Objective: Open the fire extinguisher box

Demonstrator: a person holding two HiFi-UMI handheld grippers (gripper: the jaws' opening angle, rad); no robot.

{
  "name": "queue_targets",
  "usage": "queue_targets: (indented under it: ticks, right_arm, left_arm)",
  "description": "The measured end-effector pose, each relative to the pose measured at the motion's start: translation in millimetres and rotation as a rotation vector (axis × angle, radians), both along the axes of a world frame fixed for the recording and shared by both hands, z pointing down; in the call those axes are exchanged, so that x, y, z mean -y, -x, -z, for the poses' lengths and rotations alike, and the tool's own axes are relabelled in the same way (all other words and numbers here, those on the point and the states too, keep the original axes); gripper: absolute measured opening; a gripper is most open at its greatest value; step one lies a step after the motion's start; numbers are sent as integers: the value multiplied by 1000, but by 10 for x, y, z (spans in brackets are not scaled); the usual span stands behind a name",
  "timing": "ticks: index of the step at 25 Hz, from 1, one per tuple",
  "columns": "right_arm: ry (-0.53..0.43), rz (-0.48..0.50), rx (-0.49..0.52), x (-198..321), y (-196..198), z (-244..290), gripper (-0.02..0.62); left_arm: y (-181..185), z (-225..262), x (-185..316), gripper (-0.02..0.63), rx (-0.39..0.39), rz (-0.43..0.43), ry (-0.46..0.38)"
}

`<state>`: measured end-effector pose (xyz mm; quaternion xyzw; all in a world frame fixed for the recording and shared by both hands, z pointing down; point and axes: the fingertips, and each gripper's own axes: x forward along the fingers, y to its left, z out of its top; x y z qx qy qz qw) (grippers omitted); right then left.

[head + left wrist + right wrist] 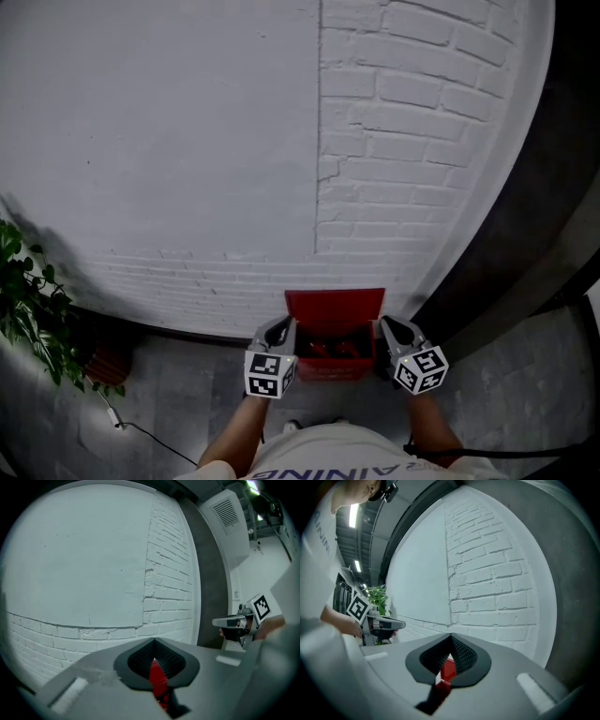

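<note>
The white wall, part smooth render and part painted brick, fills most of the head view. It meets a grey floor along a dark skirting line. A potted plant stands at the left, well apart from the work.

The fire extinguisher box is red. It sits on the floor hard against the foot of the wall, directly ahead of the person and between the two grippers.

Progress: the lid stands raised at the back, flat against the wall or nearly so, and the interior is exposed from above. On this evidence the opening is judged done or all but done. What remains, at most, is to confirm that the lid stays up unaided. The red and dark shapes inside are too small to identify.

Orientation: the box's long axis runs parallel to the wall, left to right in the head view. Its mouth faces upward, with the lid on the wall side.

The left gripper hangs beside the box's left end and the right gripper beside its right end. Each gripper view shows its jaws pressed together at the tips, pinching nothing. The red visible through the gap beneath the tips is the box beyond.
</note>
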<state>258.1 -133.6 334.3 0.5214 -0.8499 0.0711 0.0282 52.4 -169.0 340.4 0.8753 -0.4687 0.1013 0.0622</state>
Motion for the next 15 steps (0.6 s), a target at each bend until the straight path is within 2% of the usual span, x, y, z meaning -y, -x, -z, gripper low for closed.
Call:
queue_targets:
  ticks: [15]
  right_arm:
    - [-12,4,-8,139,-9,-39,3]
  left_arm:
    - [39,-30,137,5,1,17,-8]
